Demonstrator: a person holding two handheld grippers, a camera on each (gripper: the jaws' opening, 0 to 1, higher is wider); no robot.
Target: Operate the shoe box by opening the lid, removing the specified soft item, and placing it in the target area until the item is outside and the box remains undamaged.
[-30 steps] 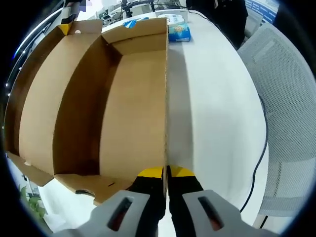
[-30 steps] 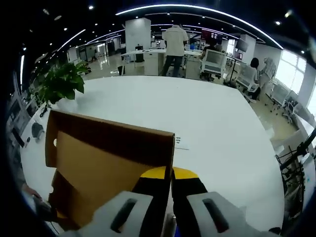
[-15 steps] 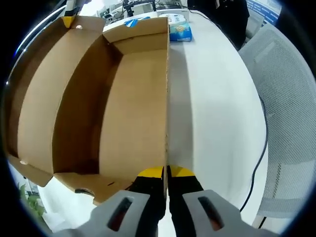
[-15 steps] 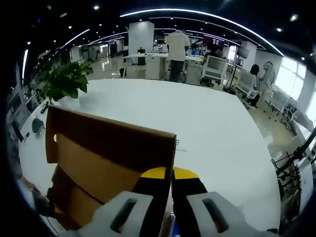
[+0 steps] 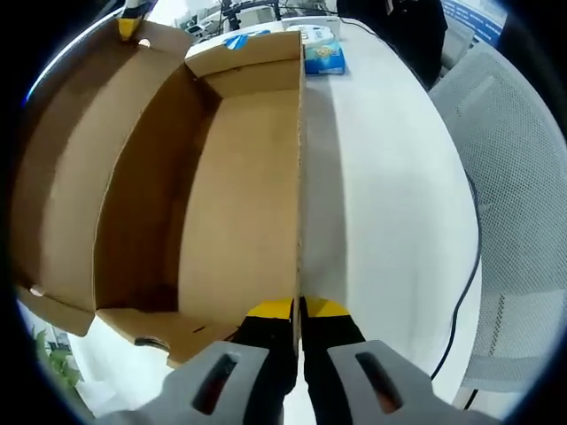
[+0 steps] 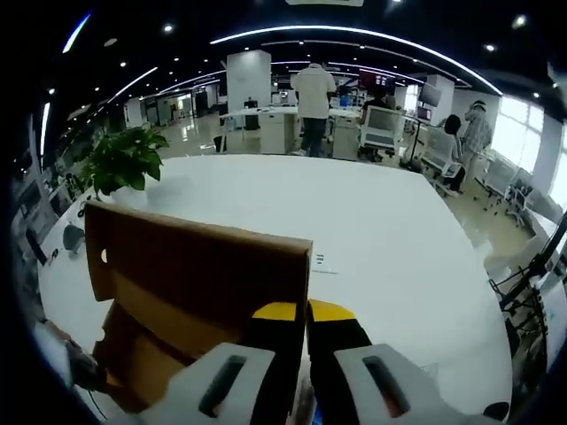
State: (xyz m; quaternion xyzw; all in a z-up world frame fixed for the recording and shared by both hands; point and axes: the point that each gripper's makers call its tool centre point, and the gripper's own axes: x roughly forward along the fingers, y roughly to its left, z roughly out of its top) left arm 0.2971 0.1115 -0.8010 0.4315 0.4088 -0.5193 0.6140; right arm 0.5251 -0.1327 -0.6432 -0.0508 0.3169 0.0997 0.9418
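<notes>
The box (image 5: 204, 177) lay open on the white table (image 5: 381, 177), its long axis running straight away from the left gripper (image 5: 298, 312), whose jaws pinched the near end of its right wall; the right gripper (image 6: 306, 314) clamped the raised lid (image 6: 204, 266) at its edge; a small blue pack (image 5: 322, 57) sat beyond the box's far end, its print too small to read; a plant (image 6: 120, 159) stood by the table's edge.

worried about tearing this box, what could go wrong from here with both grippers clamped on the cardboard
1. The left gripper pinches the thin top edge of the box wall; pulling sideways could crease or tear it.
2. The right gripper grips the raised lid; swinging it too far back may strain the hinge fold.
3. The box interior looks empty from the left gripper view, so the soft item may not be inside.
</notes>
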